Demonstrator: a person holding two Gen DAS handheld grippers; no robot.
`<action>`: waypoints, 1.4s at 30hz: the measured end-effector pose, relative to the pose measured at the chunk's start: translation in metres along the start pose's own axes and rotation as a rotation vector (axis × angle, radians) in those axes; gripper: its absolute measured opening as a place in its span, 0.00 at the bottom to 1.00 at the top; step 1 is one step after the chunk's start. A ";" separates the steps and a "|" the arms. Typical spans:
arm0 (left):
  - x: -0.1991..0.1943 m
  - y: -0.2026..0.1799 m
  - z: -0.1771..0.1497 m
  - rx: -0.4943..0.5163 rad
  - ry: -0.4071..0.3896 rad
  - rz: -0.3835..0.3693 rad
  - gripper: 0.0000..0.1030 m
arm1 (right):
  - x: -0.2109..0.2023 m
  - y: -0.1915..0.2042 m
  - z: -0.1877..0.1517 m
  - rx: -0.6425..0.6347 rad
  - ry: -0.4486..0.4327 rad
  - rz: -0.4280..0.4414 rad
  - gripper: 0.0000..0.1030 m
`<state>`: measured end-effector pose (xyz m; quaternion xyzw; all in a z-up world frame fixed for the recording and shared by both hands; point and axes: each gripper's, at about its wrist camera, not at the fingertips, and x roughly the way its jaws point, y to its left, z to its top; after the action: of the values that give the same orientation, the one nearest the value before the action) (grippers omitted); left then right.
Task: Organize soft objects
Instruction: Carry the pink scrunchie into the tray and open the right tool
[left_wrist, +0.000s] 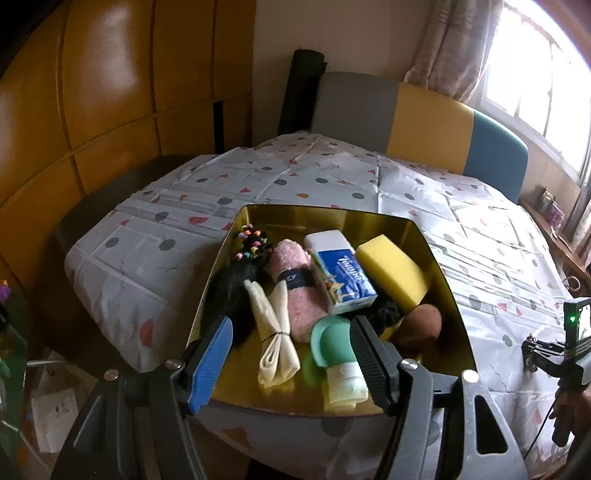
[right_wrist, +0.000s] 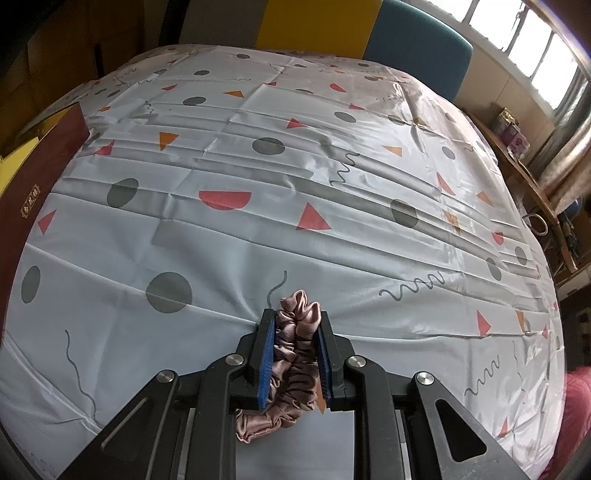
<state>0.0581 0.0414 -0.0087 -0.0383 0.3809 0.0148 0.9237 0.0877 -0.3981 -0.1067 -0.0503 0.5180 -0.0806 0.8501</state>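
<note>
Scrunchie (right_wrist: 295, 354), pink satin, clamped between pads of right gripper (right_wrist: 295, 325), bunched, lower loop resting on tablecloth (right_wrist: 258, 229). Left gripper (left_wrist: 291, 328) jaws apart, nothing between, hovering over near edge of gold box (left_wrist: 448, 291). Box holds sponge (left_wrist: 393, 271), tissue pack (left_wrist: 341, 277), pink towel (left_wrist: 299, 291), green bottle (left_wrist: 332, 354).

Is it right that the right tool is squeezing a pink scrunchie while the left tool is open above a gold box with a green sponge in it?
Nearly. The sponge is yellow, not green, as the left wrist view shows. The rest holds: the right tool is shut on the pink scrunchie, and the left tool is open above the gold box.
</note>
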 end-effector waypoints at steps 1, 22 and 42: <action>-0.001 0.001 -0.001 -0.002 -0.001 0.003 0.65 | 0.000 0.000 0.000 0.001 0.000 0.000 0.19; -0.003 0.031 -0.015 -0.063 0.015 0.013 0.65 | -0.067 0.049 0.026 0.008 -0.151 0.227 0.18; -0.006 0.045 -0.017 -0.085 0.013 0.043 0.65 | -0.085 0.279 0.028 -0.403 -0.121 0.503 0.23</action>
<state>0.0397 0.0852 -0.0193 -0.0697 0.3865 0.0506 0.9183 0.0979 -0.1080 -0.0665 -0.0928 0.4684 0.2390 0.8455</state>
